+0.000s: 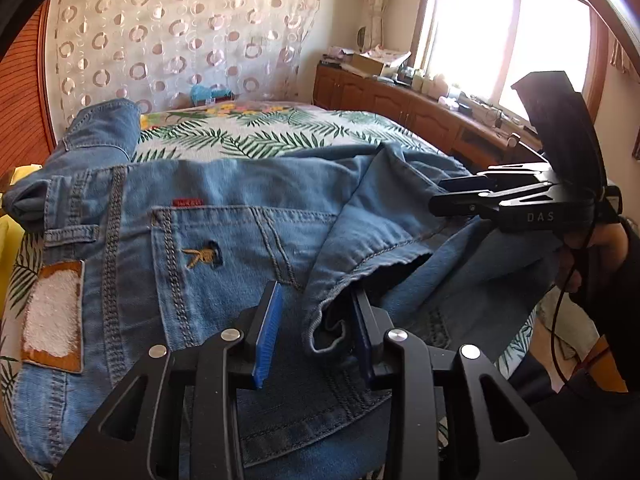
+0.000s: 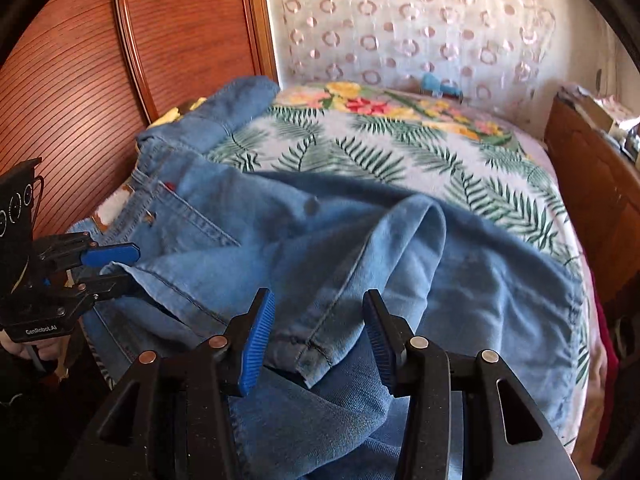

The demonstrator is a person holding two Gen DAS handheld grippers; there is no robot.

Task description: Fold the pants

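While both grippers hang low over the bed, the pants (image 1: pixel 224 216), blue denim jeans, lie spread across the palm-leaf bedspread (image 1: pixel 256 136), filling the middle and lower part of both views. Back pocket (image 1: pixel 240 248) with a small yellow embroidered figure sits centre-left in the left wrist view; white fleecy patch (image 1: pixel 52 316) at the far left edge.

Left gripper (image 1: pixel 316 336), bottom centre: jaws partly apart, a rumpled hem fold between them, lying against the right-hand pad; no pinch from both pads visible, so I count it as not gripping.

Right gripper (image 2: pixel 320 336), bottom centre of its own view: jaws apart, a seamed corner of a pant leg between the pads, touching neither. In the left wrist view it shows at right, a hand (image 1: pixel 592 256) behind it.

Wooden headboard (image 2: pixel 72 80) upper left; window (image 1: pixel 508 28) upper right.
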